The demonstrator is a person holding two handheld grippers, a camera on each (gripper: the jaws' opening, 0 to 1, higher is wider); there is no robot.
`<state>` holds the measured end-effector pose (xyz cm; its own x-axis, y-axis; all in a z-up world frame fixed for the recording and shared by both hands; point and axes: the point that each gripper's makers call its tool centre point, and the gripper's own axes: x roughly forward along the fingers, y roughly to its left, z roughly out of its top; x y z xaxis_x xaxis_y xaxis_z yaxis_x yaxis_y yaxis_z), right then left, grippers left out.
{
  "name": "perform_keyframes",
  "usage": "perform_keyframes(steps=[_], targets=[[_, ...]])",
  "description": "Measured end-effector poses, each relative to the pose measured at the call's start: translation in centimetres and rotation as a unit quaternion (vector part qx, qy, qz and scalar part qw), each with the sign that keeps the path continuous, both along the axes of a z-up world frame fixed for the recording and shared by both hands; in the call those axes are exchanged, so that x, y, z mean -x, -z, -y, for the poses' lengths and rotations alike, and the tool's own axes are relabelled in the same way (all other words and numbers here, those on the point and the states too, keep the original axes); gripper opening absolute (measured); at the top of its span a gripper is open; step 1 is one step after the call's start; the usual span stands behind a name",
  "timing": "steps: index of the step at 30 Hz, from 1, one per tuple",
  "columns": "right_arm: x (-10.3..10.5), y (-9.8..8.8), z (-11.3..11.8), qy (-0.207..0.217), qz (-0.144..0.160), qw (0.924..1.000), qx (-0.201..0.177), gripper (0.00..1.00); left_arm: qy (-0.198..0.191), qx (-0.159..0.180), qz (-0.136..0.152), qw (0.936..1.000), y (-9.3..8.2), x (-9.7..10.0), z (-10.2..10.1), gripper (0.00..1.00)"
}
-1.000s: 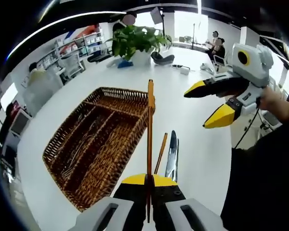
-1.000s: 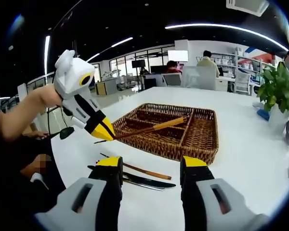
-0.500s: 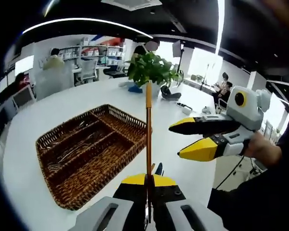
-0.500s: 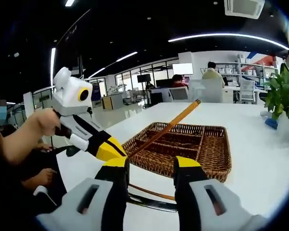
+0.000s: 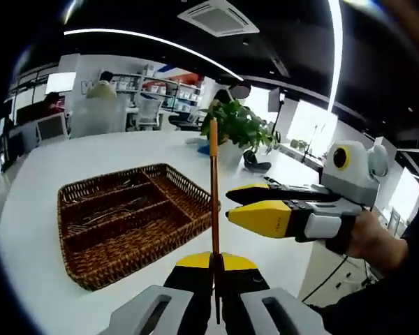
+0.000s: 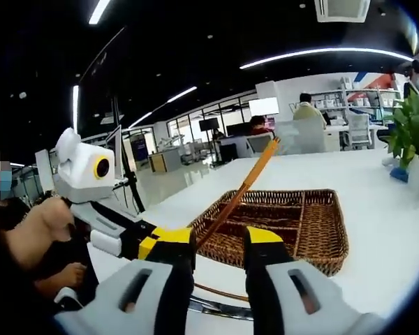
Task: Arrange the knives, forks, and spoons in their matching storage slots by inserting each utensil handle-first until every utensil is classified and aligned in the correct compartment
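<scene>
My left gripper (image 5: 214, 264) is shut on a utensil with a long orange-brown wooden handle (image 5: 214, 183), which stands up straight from the jaws; its head is hidden in them. My right gripper (image 5: 260, 206) reaches in from the right, yellow tips right beside the handle. In the right gripper view my right gripper (image 6: 218, 241) is open, and the wooden handle (image 6: 243, 190) slants up between its jaws. The left gripper (image 6: 148, 242) sits just left of them. The wicker basket (image 5: 166, 230) with long compartments lies behind, several metal utensils inside.
On the white table (image 6: 384, 244), a knife and a thin wooden-handled utensil (image 6: 216, 299) lie under my right gripper. A potted plant (image 5: 241, 125) stands beyond the basket (image 6: 332, 234). A hand (image 5: 373, 241) holds the right gripper. People sit at desks far back.
Both grippers have risen and tilted up, so the basket sits lower in view. The right gripper's jaws have narrowed and moved in around the handle that the left gripper holds.
</scene>
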<state>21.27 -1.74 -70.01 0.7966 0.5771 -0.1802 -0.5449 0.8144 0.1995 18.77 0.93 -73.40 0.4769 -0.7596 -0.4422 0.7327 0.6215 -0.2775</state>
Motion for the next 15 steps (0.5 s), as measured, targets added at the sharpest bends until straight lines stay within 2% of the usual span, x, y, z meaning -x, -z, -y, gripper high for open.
perform_keyframes(steps=[5, 9, 13, 15], targets=[[-0.2, -0.2, -0.4, 0.002, 0.006, 0.9999, -0.009, 0.21, -0.013, 0.018, -0.002, 0.9997, 0.1, 0.6, 0.6, 0.0], [-0.2, -0.2, -0.5, 0.004, 0.004, 0.9999, -0.012, 0.18, -0.011, 0.019, -0.004, 0.9997, 0.1, 0.9, 1.1, 0.01], [-0.4, -0.3, 0.2, 0.017, 0.01, 0.9997, -0.015, 0.08, -0.007, 0.022, -0.008, 0.9997, 0.1, 1.1, 1.3, 0.01], [-0.5, -0.5, 0.2, 0.014, 0.006, 0.9995, -0.028, 0.07, -0.003, 0.022, -0.009, 0.9997, 0.2, 1.2, 1.5, 0.01]])
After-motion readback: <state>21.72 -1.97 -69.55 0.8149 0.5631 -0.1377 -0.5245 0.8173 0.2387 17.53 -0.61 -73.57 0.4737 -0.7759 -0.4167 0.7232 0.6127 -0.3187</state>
